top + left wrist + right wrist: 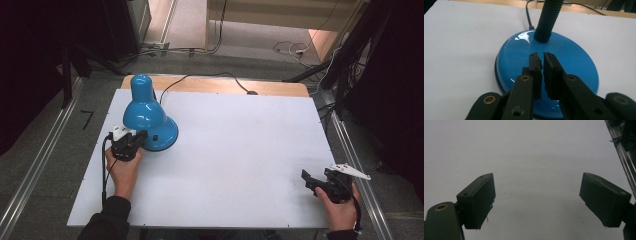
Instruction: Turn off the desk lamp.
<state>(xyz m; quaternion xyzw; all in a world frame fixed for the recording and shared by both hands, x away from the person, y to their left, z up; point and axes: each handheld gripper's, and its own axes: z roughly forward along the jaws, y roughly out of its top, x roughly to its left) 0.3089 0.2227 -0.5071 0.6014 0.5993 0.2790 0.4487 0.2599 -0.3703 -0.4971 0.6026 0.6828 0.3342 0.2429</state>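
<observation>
The left gripper (542, 56) hovers over the blue lamp base (576, 60), its jaws nearly shut with a thin gap and nothing between them. Just beyond the jaws rises the ribbed lamp neck (547, 18), its cord (528, 15) trailing behind. The right gripper (536, 200) stands well apart, jaws wide over the bare white desk (529, 150).

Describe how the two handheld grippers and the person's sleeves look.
Both the left gripper and the right gripper are black, with flat blocky fingers and brass-ringed pivots. Each carries a pale three-cornered plate on top and trails a black cable. The sleeves are dark.
</observation>
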